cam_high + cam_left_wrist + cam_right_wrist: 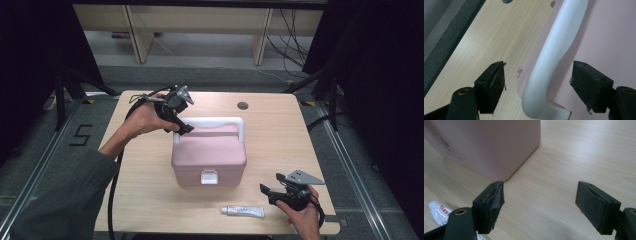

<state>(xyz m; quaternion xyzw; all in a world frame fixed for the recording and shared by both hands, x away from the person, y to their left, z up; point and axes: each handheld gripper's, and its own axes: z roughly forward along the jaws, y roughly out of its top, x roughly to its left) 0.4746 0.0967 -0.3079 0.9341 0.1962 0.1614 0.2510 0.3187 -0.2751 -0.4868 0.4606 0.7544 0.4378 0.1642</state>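
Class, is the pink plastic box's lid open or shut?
Shut: the pink plastic box has its lid flat, white front latch down, white handle folded back.

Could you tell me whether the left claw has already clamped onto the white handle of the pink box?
No, the left claw straddles the white handle with gaps on both sides.

Smooth matt pink plastic box (208, 152), satin white plastic handle (554, 57); pale wood-grain tabletop (280, 140); worn rough pads (499, 80) on the left hand-held gripper (537, 80).
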